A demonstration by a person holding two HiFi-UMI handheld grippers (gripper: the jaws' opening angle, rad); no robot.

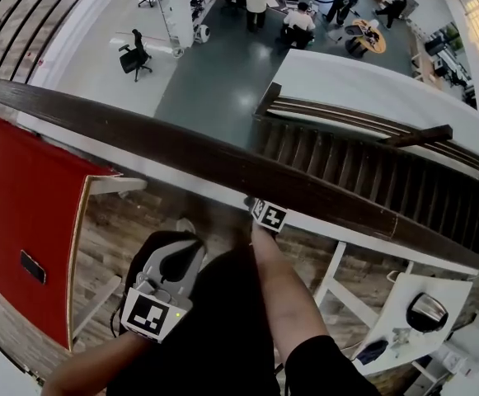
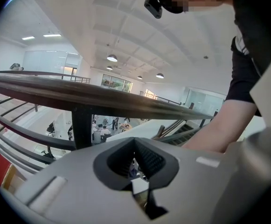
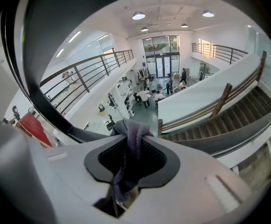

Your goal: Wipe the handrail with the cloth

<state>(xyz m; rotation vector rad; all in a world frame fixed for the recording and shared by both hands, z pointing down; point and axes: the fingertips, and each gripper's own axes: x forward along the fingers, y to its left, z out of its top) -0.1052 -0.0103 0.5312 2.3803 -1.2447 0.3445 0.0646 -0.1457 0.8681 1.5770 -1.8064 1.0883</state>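
A: Starting at the far left of the head view, the red panel (image 1: 16, 213) is at 9 o'clock. Your left gripper (image 1: 183, 256) is at 7 o'clock, on the near side of the handrail (image 1: 140, 139) and apart from it. Its nose is aimed towards 1 o'clock.

B: In the left gripper view your jaws are pressed together with nothing between them. The rail crosses above them from 9 to 3 o'clock, carried on a dark post (image 2: 81, 125).

A: The handrail is a dark wooden bar. In the head view its long axis runs from 10 o'clock down to 4 o'clock, right across the frame, with the open floor far below it.

B: Your right gripper (image 3: 134, 136) comes next, just past centre towards 5 o'clock in the head view. Its marker cube (image 1: 270, 214) is right at the rail's near edge. Your forearm (image 1: 280, 295) reaches up to it from 6 o'clock.

A: Those jaws are pinching the cloth (image 3: 131, 134), which is grey-purple and bunched. A tuft pokes past the tips towards 12 o'clock, and the rest hangs down between the jaws towards 6.

B: In the right gripper view the rail is a dark band sweeping behind that tuft. You cannot tell from any view whether the cloth touches the wood.

A: At 3 o'clock in the head view, the staircase (image 1: 371, 172) lies beyond the rail.
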